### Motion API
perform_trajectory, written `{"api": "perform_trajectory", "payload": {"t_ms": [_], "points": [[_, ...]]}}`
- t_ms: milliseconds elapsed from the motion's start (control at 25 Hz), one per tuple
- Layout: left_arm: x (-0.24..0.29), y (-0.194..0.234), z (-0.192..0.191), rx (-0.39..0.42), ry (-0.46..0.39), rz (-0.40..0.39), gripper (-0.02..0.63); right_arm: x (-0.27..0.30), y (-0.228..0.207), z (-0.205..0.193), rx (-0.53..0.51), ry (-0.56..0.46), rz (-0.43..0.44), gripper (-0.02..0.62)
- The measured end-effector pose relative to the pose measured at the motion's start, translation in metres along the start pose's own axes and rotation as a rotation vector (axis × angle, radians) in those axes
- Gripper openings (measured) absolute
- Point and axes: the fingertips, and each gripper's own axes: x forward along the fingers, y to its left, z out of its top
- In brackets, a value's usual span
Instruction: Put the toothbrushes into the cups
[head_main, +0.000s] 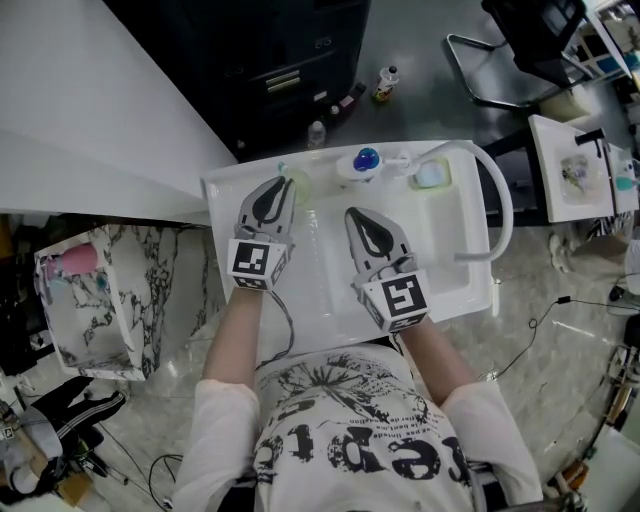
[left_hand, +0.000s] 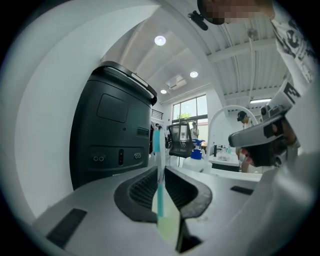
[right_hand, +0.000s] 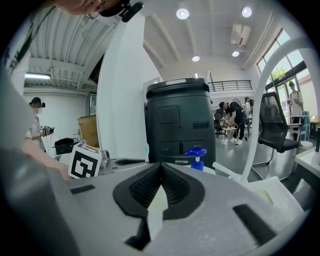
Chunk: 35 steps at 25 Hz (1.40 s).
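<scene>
Grips a teal-and-white toothbrush (left_hand: 160, 197) in the left gripper (head_main: 278, 190) at the back left of the white sink (head_main: 470, 290), jaws clamped on the handle and the brush end sticking out past the tips. Hovers just beside a pale green cup (head_main: 298, 185) on the sink's back ledge; cannot tell whether brush and cup touch. Shows a blue-capped pump bottle (head_main: 366, 159) at the middle of that ledge. Carries nothing in the right gripper (right_hand: 160, 169), jaws pressed together over the middle of the sink. Leaves a second pale cup (head_main: 430, 176) at the sink's back right, beside the arching white faucet (head_main: 500, 200).

Step in hand, by the look of it: getting the held brush into the nearer cup. To do it well: bring the free end squarely over the cup's mouth, tilt the brush close to upright, lower it well inside before parting the jaws, then lift straight away. Likely a light cup, so avoid nudging the rim. Keep the empty gripper clear, or ready to steady the cup.
</scene>
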Motion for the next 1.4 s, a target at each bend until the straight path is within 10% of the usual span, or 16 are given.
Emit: {"api": "perform_trajectory", "payload": {"t_ms": [600, 1400], "points": [[-0.001, 0.002, 0.000, -0.023, 0.006, 0.013, 0.028, -0.004, 0.000, 0.000, 0.005, 0.012, -0.022, -0.007], [-0.081, -0.061, 0.118, 0.103, -0.064, 0.022, 0.011, -0.054, 0.010, 0.059, -0.063, -0.119, 0.032, -0.008]]}}
